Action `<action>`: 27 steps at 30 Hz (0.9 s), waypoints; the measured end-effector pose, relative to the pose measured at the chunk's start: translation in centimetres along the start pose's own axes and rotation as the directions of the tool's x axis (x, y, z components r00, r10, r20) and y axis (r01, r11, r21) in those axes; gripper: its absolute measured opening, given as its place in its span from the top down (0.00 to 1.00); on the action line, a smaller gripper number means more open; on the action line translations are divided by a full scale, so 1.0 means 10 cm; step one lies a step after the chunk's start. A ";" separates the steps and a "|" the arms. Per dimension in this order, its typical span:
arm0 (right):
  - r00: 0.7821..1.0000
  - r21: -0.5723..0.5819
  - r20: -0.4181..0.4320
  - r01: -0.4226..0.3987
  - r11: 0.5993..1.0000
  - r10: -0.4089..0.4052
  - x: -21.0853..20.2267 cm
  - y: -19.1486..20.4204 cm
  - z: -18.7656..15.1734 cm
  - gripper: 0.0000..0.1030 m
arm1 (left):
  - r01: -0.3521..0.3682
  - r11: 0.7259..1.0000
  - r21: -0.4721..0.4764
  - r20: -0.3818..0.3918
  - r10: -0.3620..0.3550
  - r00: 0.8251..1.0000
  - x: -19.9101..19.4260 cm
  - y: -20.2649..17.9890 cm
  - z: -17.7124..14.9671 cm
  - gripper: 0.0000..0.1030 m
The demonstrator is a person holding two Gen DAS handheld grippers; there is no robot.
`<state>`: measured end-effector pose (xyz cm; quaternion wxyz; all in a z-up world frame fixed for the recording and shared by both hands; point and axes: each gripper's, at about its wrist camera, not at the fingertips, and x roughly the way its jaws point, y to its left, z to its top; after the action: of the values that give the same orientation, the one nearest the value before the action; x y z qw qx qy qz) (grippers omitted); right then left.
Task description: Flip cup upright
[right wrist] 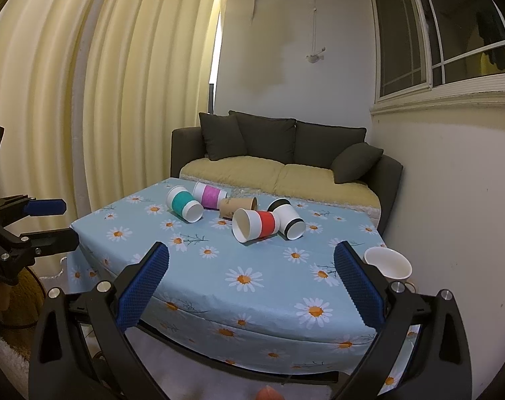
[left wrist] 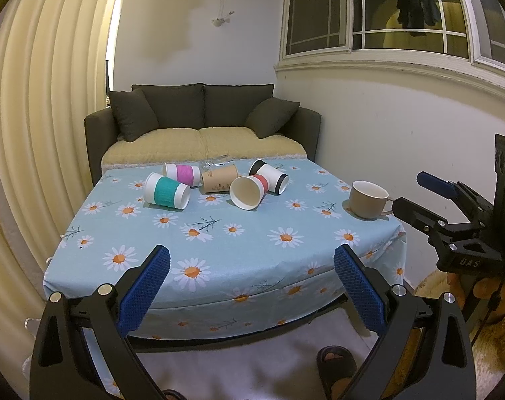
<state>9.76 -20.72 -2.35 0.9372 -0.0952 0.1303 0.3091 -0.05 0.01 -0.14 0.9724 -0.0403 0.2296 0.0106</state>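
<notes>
We read "DAS" in raised letters on the right gripper [left wrist: 434, 196] body. The brown cup [left wrist: 219, 177] bears print too small for us to read.

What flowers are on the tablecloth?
White daisies with orange centres on the light blue tablecloth, clearest in the right wrist view.

5 cups [left wrist: 215, 183] lying clustered on table [left wrist: 252, 250]; mug [left wrist: 367, 199] upright at right; sofa [left wrist: 202, 123] behind.
</notes>
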 end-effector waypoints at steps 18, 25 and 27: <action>1.000 -0.007 -0.009 -0.002 1.000 0.002 0.03 -0.01 0.00 0.05 | -0.001 1.000 0.002 -0.006 0.001 1.000 0.02 -0.01 -0.02 0.06; 1.000 -0.009 -0.010 -0.009 1.000 0.009 0.02 0.00 0.00 0.05 | -0.001 1.000 0.005 -0.007 0.001 1.000 0.02 -0.02 -0.03 0.06; 1.000 -0.010 -0.010 -0.010 1.000 0.010 0.01 0.00 0.00 0.05 | 0.000 1.000 0.007 -0.007 0.000 1.000 0.02 -0.02 -0.04 0.06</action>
<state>9.86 -20.69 -2.40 0.9345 -0.1010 0.1337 0.3139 0.01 -0.19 -0.56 0.9717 -0.0367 0.2332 0.0097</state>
